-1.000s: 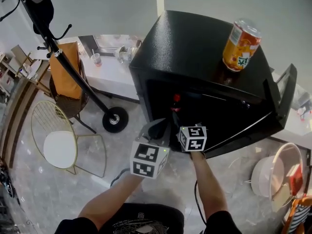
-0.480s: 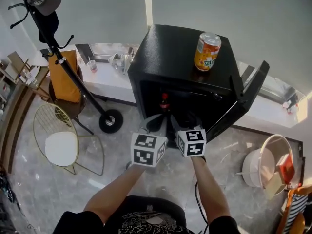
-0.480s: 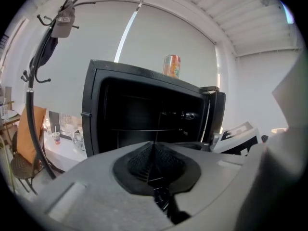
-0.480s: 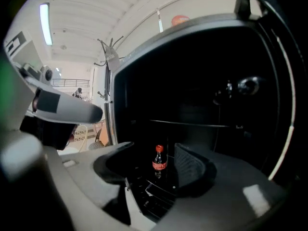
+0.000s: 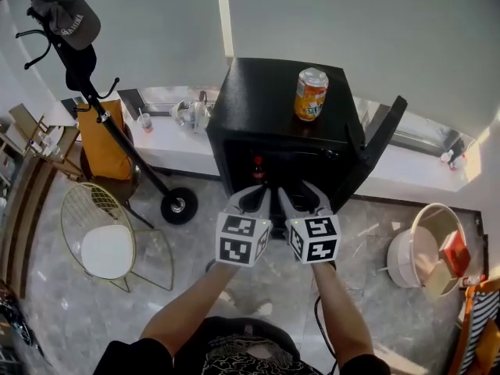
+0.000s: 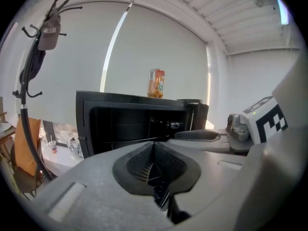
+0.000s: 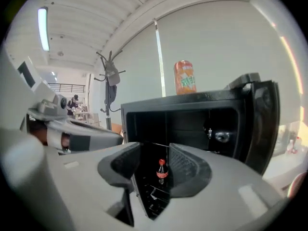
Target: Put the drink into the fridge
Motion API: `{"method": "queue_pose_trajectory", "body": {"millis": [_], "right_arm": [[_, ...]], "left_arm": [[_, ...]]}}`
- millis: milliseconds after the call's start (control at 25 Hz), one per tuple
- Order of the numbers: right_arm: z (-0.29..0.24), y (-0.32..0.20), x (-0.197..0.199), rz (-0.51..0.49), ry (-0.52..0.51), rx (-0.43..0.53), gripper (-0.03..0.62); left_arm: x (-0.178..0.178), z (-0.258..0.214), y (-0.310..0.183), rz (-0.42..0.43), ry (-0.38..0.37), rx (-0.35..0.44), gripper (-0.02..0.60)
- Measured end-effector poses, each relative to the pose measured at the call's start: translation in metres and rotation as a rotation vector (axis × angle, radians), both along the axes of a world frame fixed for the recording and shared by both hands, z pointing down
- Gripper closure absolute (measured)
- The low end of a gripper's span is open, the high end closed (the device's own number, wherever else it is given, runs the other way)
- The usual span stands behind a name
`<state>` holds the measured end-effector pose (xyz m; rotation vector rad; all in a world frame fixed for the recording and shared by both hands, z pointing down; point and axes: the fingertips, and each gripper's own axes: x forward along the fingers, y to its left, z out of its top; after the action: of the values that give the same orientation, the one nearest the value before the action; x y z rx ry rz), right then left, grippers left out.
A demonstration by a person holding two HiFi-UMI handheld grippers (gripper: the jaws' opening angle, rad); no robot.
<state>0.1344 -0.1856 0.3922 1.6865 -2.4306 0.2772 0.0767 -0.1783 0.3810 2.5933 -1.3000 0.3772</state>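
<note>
A black mini fridge (image 5: 273, 92) stands on the floor with its door (image 5: 375, 139) swung open to the right. An orange drink can (image 5: 311, 94) stands upright on the fridge top, also visible in the left gripper view (image 6: 156, 83) and the right gripper view (image 7: 185, 77). A red-capped cola bottle (image 7: 161, 171) stands inside the fridge on the lower left. Both grippers hang side by side in front of the opening, well short of the can. My left gripper (image 5: 254, 198) is shut with nothing in it. My right gripper (image 5: 301, 195) is open and holds nothing; its jaws have just been closing.
A coat stand (image 5: 94, 92) with a cap stands at the left, with an orange chair (image 5: 101, 135) and a gold wire chair (image 5: 101, 233) beside it. A white ledge (image 5: 168, 139) with cups runs behind the fridge. A white bin (image 5: 426, 252) sits on the floor at the right.
Both grippers have risen and drawn back from the fridge opening, which now looks farther away. The right gripper's jaws stand narrower than before. The can has not moved.
</note>
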Motion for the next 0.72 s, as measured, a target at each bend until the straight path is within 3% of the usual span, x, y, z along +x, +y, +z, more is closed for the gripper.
{"method": "queue_pose_trajectory", "body": {"millis": [720], "right_arm": [[-0.062, 0.017, -0.02, 0.138, 0.036, 0.04, 0.422]], "left_arm": [[-0.007, -0.041, 0.002, 0.175, 0.014, 0.027, 0.577]]}}
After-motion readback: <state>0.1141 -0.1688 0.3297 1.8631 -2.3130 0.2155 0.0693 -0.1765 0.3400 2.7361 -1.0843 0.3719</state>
